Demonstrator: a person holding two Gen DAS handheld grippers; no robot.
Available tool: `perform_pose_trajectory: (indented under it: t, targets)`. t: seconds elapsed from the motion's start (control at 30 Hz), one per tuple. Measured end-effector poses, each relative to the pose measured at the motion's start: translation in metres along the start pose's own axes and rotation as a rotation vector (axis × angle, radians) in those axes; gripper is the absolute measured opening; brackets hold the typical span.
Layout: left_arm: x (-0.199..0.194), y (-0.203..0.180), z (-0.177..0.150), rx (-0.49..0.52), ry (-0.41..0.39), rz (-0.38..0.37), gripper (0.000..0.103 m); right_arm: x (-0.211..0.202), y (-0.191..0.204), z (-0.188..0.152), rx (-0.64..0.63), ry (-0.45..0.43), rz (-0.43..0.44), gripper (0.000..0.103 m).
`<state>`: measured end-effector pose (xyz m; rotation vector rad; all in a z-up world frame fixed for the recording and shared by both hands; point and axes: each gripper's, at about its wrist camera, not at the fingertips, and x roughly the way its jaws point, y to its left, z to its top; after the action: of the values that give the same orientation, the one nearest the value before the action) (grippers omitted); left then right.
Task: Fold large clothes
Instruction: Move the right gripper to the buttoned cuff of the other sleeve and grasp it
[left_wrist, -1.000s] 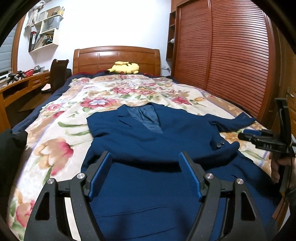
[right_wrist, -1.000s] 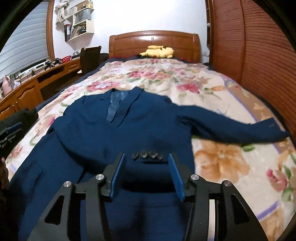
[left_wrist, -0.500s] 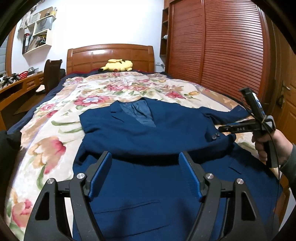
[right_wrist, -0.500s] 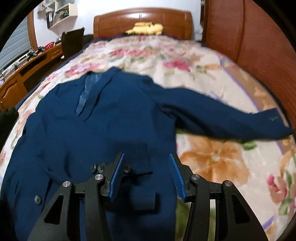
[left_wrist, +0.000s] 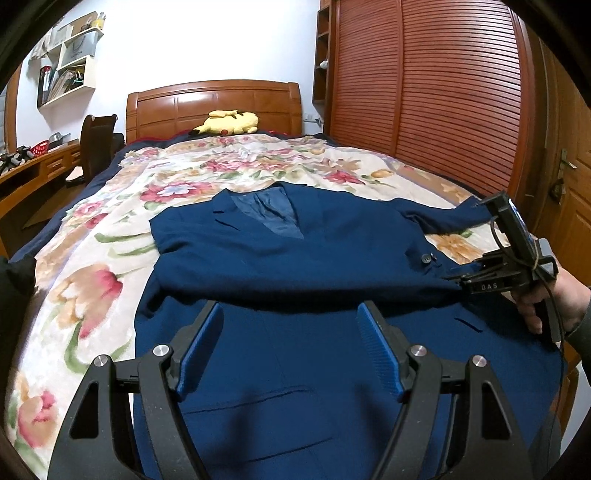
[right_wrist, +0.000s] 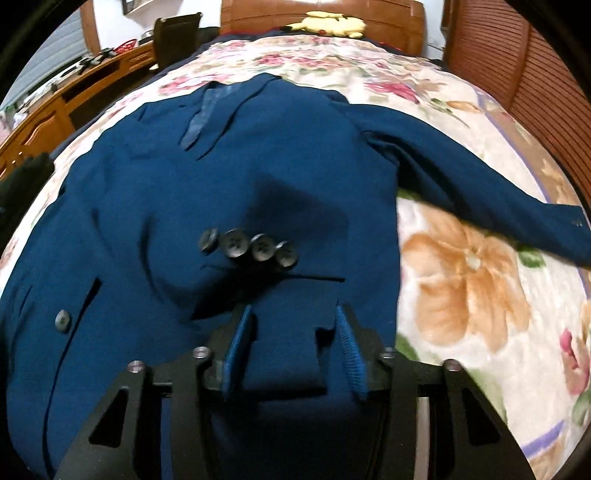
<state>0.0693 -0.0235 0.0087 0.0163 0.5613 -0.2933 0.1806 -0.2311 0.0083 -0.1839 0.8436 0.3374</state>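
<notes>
A navy blue suit jacket (left_wrist: 295, 266) lies face up on a floral bedspread (left_wrist: 96, 266), one sleeve folded across its chest. My left gripper (left_wrist: 290, 332) is open and empty, hovering above the jacket's lower front. My right gripper (right_wrist: 291, 328) is open, low over the folded sleeve's cuff (right_wrist: 284, 354) with its row of dark buttons (right_wrist: 247, 247); the cuff lies between the jaws, not pinched. It shows in the left wrist view (left_wrist: 491, 277) at the jacket's right edge. The other sleeve (right_wrist: 480, 192) stretches out to the right.
A yellow plush toy (left_wrist: 225, 123) lies by the wooden headboard (left_wrist: 214, 99). A slatted wardrobe (left_wrist: 424, 96) runs along the bed's right side. A desk (left_wrist: 33, 173) and chair (left_wrist: 98, 144) stand to the left.
My right gripper has dropped down and forward onto the folded sleeve's cuff, the buttons now just ahead of the jaws. My left gripper has stayed open, shifting slightly.
</notes>
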Motion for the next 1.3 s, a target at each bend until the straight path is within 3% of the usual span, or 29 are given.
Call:
perform_pose_trajectory:
  t: [0.2, 0.37, 0.43, 0.5, 0.7, 0.9, 1.13, 1.3]
  targets:
    - [0.000, -0.003, -0.003, 0.021, 0.001, 0.014, 0.076, -0.027, 0.007, -0.016, -0.049, -0.077, -0.015, 0.019]
    - [-0.001, 0.001, -0.002, 0.009, -0.005, 0.005, 0.076, -0.059, 0.027, -0.036, -0.074, -0.193, -0.049, 0.017]
    - [-0.003, 0.003, -0.003, 0.003, -0.017, 0.007, 0.076, -0.065, 0.032, -0.047, -0.068, -0.201, -0.032, 0.018]
    - [-0.003, 0.003, -0.002, 0.003, -0.032, 0.020, 0.076, -0.064, 0.035, -0.055, -0.053, -0.196, -0.054, 0.031]
    - [-0.008, 0.007, 0.000, -0.029, -0.062, 0.012, 0.076, -0.073, 0.027, -0.055, -0.015, -0.208, -0.068, 0.055]
    - [-0.008, 0.011, 0.001, -0.046, -0.058, -0.010, 0.077, -0.078, 0.017, -0.042, 0.014, -0.232, -0.113, 0.057]
    - [-0.008, 0.009, 0.002, -0.046, -0.051, -0.033, 0.077, -0.045, 0.014, -0.028, 0.033, -0.162, -0.132, 0.056]
    - [-0.009, 0.004, 0.002, -0.029, -0.062, -0.048, 0.093, -0.033, 0.009, -0.021, 0.042, -0.147, -0.112, 0.056]
